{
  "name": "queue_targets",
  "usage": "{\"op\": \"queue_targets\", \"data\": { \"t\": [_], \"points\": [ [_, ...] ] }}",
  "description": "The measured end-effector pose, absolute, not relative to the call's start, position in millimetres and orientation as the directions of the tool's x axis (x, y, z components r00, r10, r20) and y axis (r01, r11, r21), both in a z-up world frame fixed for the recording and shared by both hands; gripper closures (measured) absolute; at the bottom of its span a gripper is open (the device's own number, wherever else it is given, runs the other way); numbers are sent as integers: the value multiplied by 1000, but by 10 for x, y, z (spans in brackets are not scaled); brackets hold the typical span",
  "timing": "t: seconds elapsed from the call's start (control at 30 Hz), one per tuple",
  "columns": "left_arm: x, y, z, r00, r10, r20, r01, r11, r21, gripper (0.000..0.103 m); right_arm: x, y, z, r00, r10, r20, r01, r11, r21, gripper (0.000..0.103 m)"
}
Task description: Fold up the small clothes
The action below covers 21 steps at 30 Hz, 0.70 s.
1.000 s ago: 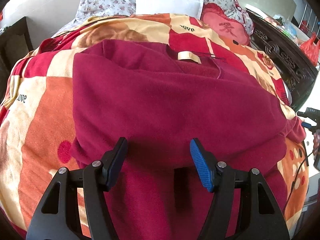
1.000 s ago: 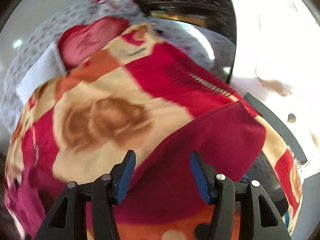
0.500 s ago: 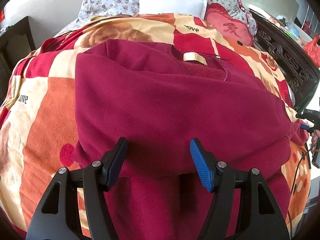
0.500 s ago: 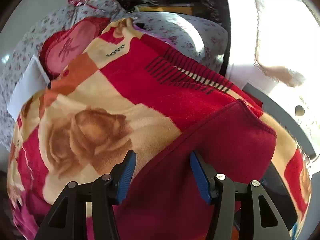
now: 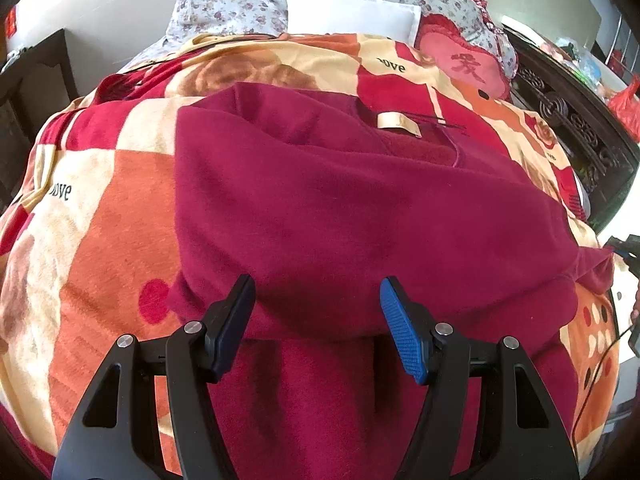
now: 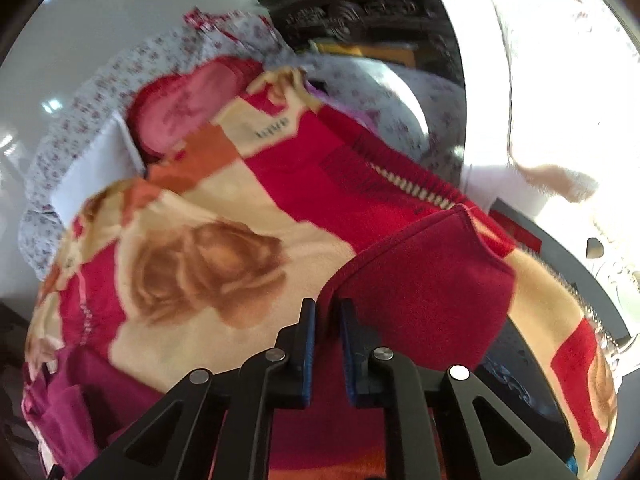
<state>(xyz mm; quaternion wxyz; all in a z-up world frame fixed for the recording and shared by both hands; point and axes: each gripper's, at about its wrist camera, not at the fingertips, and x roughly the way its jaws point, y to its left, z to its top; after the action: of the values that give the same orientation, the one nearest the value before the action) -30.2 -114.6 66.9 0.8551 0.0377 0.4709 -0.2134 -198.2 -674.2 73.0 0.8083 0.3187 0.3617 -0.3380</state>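
Covering the bed, a rose-patterned red, orange and cream fleece blanket [image 5: 100,216] carries the work. Right gripper [image 6: 327,346] fingers have just been closing and now pinch an edge of the dark red fleece garment [image 5: 360,216]. Left gripper [image 5: 318,324] fingers stand open above its near fold. One side looks folded over; further folds remain.

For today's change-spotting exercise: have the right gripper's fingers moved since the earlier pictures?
Yes. The right gripper fingers have just closed inward, pinching the maroon garment edge.
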Motion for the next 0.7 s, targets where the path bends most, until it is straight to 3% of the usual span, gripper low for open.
{"op": "queue_targets", "data": {
  "t": [0.3, 0.47, 0.6, 0.7],
  "points": [
    [-342, -999, 756, 476, -339, -812, 380, 911, -157, 38, -1768, -6183, 1465, 699, -274, -660, 587, 747, 312, 92],
    [-361, -898, 824, 487, -343, -803, 367, 915, -167, 38, -1486, -5658, 1825, 785, -181, -592, 425, 853, 303, 100],
    [-352, -793, 857, 496, -339, -799, 347, 921, -175, 38, -1201, -5206, 2022, 801, -145, -581, 335, 912, 235, 100],
    [-359, -697, 887, 504, -341, -794, 334, 924, -186, 38, -1122, -5183, 2009, 797, -138, -587, 347, 901, 260, 100]
  ]
}}
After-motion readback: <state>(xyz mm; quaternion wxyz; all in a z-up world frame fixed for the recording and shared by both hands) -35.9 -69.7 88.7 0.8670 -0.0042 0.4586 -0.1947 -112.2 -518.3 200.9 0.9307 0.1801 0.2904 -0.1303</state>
